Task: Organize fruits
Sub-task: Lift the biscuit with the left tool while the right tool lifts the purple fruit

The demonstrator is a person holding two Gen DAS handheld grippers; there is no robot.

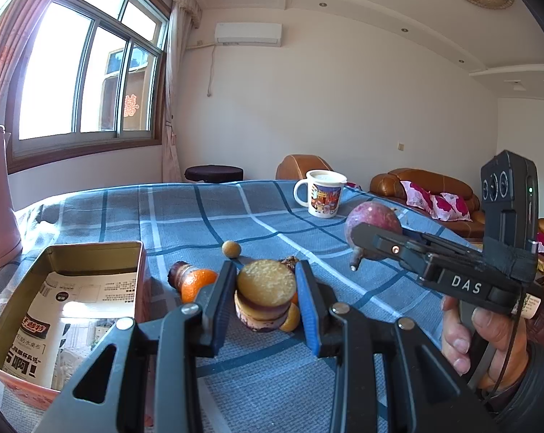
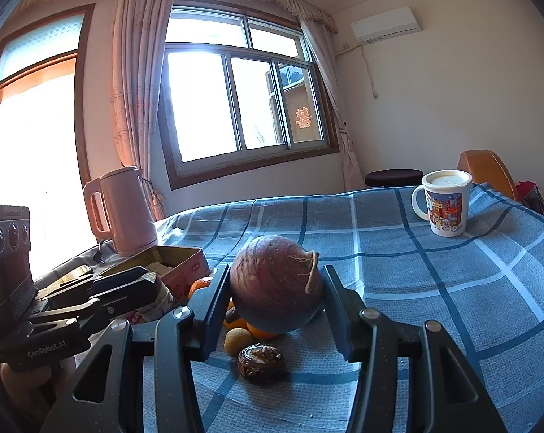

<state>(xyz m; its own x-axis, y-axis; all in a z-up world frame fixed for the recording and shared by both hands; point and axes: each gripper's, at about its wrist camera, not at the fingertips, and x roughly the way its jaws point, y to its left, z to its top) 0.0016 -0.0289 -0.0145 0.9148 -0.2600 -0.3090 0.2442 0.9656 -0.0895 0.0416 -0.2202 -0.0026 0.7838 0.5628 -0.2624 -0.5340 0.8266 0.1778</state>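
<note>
We hold the left gripper (image 1: 266,296) with its jaws clamped on a short, cut chunk of purple-skinned root (image 1: 265,294), its pale yellow cut face turned toward the camera. Our right gripper (image 2: 276,288) has its jaws clamped on a round purple-red root (image 2: 275,283) with a dry tail curling off its top, held above the blue checked tablecloth (image 2: 434,281).

Taking the open metal tin (image 1: 73,288) as our landmark: it sits on the cloth to the left of the left gripper, with printed paper lying inside. Just to the tin's right lie an orange (image 1: 196,281) and a dark stubby piece (image 1: 179,274) touching it. A small round tan fruit (image 1: 231,249) rests a little farther back from the tin. Under the round root, in the right wrist view, we see a dried dark date (image 2: 261,362) on the cloth, with another tan fruit (image 2: 237,341) just beside it.

Behind the tin stands a pink kettle (image 2: 125,209). Well apart from the tin, toward the far right of the table, stands a white printed mug (image 2: 445,202).
</note>
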